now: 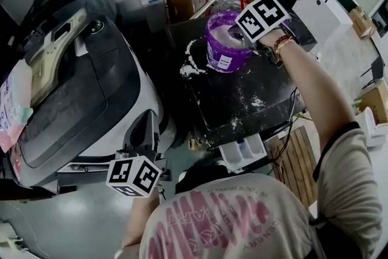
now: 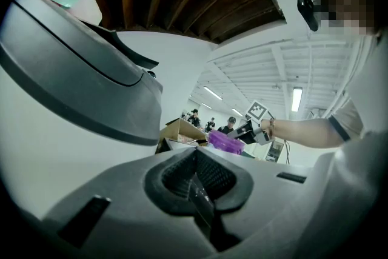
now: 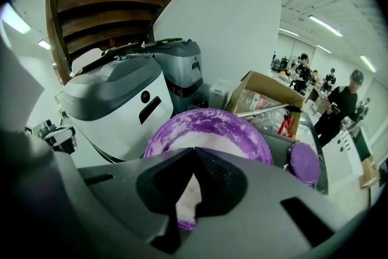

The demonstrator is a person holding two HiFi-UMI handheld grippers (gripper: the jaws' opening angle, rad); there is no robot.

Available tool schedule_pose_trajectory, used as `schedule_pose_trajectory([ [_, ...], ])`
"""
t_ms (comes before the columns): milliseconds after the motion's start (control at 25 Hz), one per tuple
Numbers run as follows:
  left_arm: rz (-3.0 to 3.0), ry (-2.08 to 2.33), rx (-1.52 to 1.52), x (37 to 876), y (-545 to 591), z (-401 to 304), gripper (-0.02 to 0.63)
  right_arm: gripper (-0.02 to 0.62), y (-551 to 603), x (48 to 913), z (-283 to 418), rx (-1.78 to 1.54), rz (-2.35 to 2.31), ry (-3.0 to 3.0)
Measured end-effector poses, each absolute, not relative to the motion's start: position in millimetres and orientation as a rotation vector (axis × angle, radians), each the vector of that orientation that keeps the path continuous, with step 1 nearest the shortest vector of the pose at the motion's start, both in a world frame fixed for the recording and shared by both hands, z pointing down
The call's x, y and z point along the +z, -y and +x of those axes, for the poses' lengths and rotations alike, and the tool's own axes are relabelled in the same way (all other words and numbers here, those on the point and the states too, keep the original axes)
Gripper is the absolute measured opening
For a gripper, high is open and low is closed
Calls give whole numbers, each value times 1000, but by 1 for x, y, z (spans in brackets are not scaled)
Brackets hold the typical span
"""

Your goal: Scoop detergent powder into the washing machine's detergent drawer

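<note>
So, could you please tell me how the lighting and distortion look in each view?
Head view: dim and muted, straight edges bowed, only the purple tub vivid. Left gripper view: ceiling lights glare, the washing machine washes out pale, strong fisheye bending. Right gripper view: black circular border, tub rim sharp, near foreground soft.

A cardboard box (image 3: 267, 94) is standing beyond the jaws of the right gripper (image 3: 194, 154), up and to their right, and clear plastic is lying inside it. A purple lid (image 3: 303, 162) is lying on the black table (image 1: 242, 88), just right of these jaws. Farther right, people (image 3: 342, 103) are standing. A grey appliance (image 3: 182, 67) is sitting far beyond the jaws.
</note>
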State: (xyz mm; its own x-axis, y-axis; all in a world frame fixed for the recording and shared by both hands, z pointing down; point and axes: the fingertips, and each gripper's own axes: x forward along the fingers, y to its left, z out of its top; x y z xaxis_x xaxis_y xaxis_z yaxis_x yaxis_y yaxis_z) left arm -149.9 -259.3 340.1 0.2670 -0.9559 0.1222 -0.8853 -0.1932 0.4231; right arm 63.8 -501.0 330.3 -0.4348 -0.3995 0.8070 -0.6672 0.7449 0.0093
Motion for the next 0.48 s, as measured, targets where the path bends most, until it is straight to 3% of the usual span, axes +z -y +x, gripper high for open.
schedule_pose_trajectory([
  [480,2172,1670,-215,334,257,-151,3,3,482,326,62,543,818,2164],
])
